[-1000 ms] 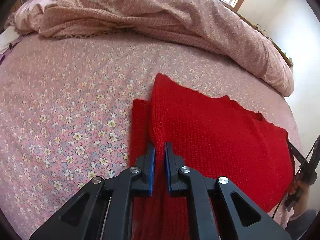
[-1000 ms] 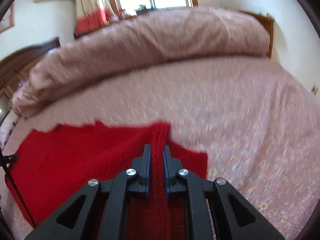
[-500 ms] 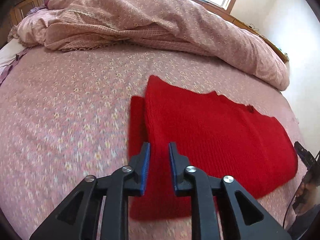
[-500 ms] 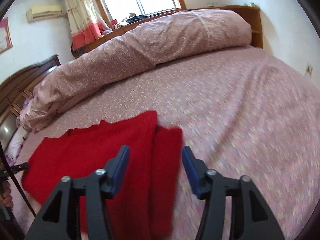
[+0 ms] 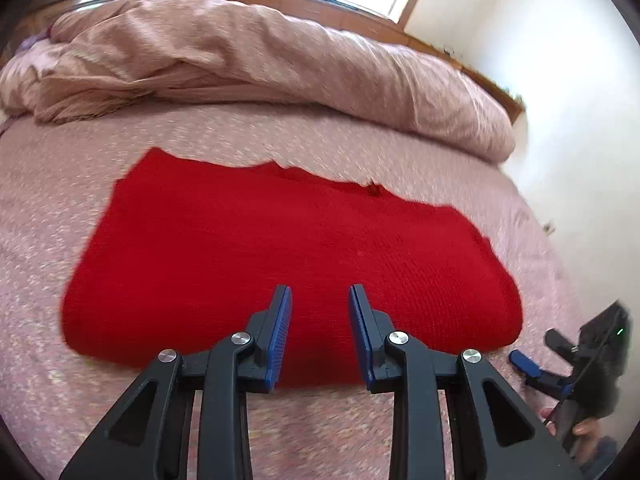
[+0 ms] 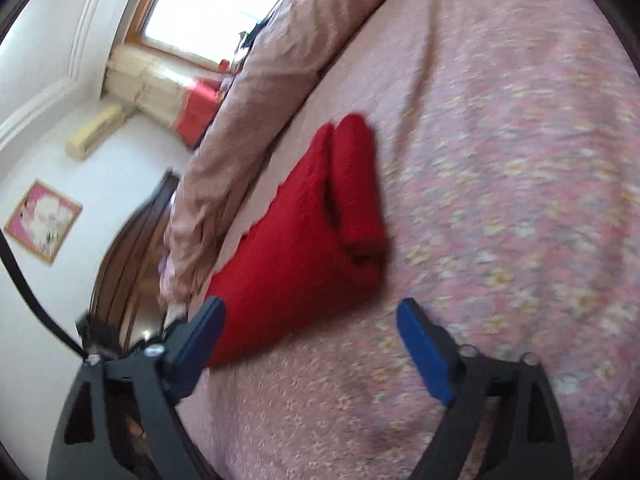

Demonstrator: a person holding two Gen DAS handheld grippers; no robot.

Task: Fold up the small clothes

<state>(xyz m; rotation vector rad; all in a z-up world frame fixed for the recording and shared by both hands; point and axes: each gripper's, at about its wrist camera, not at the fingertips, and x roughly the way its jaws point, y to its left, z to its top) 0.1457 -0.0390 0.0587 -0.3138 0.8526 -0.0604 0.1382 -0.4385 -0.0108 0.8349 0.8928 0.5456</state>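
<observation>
Left wrist view shows the left gripper (image 5: 319,300) with its blue-padded black fingers parted and nothing between them, hovering over the near edge of a folded red knitted garment (image 5: 288,248). The garment lies flat on the pink floral bedsheet (image 5: 40,240), directly ahead of the fingertips and spreading well to either side of them. Its long axis runs left to right across this view, with a wavy, uneven edge on the far side, toward the heaped pink duvet (image 5: 260,60). At the lower right of the same view the right gripper (image 5: 532,364) appears just off the garment's right end, held in a partly visible hand.

Right wrist view, tilted and blurred, shows the right gripper (image 6: 308,320) spread wide and empty, over the bedsheet (image 6: 520,160). The red garment (image 6: 296,248) lies ahead and to the left of the fingertips, stretching away toward the duvet (image 6: 280,60), with a doubled-over, rolled fold along its right side. The left finger (image 6: 200,336) overlaps the garment's near corner in the picture; contact cannot be told.
</observation>
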